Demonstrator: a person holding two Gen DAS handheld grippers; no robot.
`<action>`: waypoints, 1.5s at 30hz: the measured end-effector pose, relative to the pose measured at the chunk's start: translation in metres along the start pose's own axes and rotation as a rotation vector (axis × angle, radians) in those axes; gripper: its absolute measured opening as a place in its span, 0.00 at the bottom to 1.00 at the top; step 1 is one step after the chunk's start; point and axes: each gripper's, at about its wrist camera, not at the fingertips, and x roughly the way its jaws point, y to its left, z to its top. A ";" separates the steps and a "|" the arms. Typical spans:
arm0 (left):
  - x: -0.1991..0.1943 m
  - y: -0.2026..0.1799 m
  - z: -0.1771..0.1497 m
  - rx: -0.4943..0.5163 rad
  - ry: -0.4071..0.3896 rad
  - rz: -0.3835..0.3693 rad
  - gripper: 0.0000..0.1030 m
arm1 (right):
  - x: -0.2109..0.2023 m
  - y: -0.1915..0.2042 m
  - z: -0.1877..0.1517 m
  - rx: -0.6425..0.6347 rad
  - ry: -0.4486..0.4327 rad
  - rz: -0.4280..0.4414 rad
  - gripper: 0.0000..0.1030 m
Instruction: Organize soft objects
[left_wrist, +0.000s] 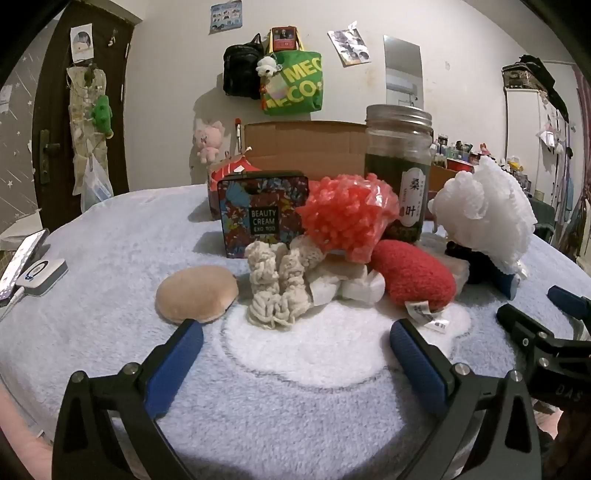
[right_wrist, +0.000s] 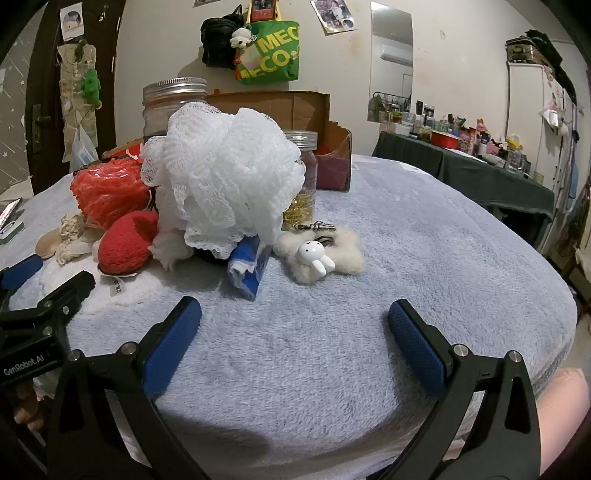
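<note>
Counting two jars, one white loofah.

White wall, dark door

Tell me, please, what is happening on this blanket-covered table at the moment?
A person holds two blue-padded grippers above a pale blue fleece blanket, facing a pile of soft things. The left gripper and right gripper are both open and empty. Nothing has been picked up: the white mesh bath pouf, red knitted pouch, cream yarn bundle, tan round sponge and fluffy white rabbit keychain all lie on the blanket.
</note>
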 end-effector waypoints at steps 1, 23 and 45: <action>0.000 0.000 0.000 0.000 -0.001 0.000 1.00 | 0.000 0.000 0.000 -0.001 0.001 -0.001 1.00; 0.000 0.000 0.000 0.005 -0.005 0.002 1.00 | -0.001 0.000 -0.001 0.003 -0.005 0.001 1.00; 0.000 0.000 0.000 0.004 -0.003 0.001 1.00 | -0.002 0.001 -0.002 0.003 -0.007 0.001 1.00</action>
